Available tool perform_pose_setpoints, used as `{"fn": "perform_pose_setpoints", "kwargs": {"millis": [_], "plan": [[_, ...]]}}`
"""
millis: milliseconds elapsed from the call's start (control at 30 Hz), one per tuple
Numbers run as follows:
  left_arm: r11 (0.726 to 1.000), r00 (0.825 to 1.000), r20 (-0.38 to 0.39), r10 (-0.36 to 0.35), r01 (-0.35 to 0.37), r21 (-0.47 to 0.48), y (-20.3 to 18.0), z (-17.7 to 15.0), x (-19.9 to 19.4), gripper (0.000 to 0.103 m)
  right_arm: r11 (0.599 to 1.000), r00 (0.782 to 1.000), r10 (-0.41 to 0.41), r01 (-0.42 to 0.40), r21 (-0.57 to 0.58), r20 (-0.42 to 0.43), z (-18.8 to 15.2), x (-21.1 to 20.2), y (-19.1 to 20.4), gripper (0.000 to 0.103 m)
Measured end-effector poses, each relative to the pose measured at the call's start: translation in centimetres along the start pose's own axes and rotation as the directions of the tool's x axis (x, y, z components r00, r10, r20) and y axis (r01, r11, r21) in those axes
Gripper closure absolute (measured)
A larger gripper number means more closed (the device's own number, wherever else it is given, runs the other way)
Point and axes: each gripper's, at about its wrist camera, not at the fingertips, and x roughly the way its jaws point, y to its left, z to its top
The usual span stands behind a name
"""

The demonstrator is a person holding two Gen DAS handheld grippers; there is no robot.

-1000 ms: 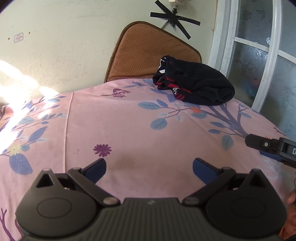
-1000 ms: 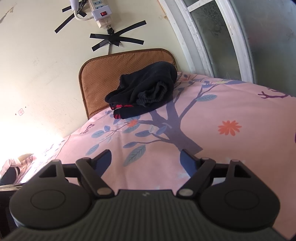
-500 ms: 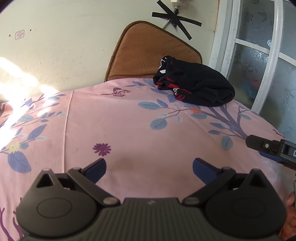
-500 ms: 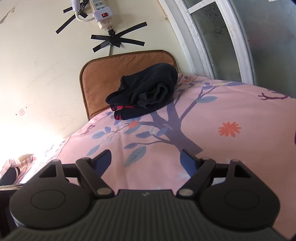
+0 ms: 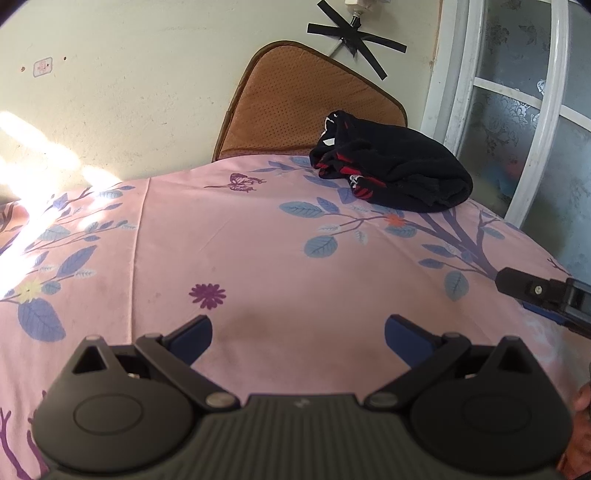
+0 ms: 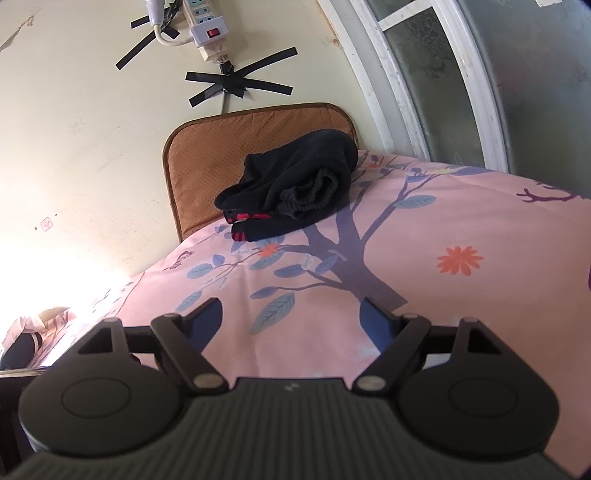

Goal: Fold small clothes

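A crumpled black garment with red stripes (image 5: 395, 177) lies at the far edge of the pink floral sheet (image 5: 258, 258), against a brown cushion. It also shows in the right wrist view (image 6: 295, 192). My left gripper (image 5: 297, 336) is open and empty, low over the sheet, well short of the garment. My right gripper (image 6: 291, 317) is open and empty, also short of the garment. The right gripper's finger (image 5: 532, 290) reaches into the left wrist view from the right edge.
A brown cushion (image 5: 306, 110) leans on the cream wall behind the garment. A white-framed window (image 5: 517, 110) stands at the right. A power strip (image 6: 199, 33) is taped to the wall. Pink cloth and a dark object (image 6: 26, 336) lie at the far left.
Both grippers have shifted only slightly; the garment sits a little nearer in the right wrist view. Both stay open and the garment has not moved.
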Motion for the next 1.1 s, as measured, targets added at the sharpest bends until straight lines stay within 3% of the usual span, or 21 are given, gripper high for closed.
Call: {"fn": "perform_pose_setpoints", "kwargs": {"millis": [1100], "plan": [[0.997, 0.997, 0.041, 0.065, -0.066, 0.046, -0.63, -0.25, -0.59, 0.000, 1.000, 1.000, -0.002, 0.003, -0.006, 0.014, -0.02, -0.29, 0.19, 0.019]]}}
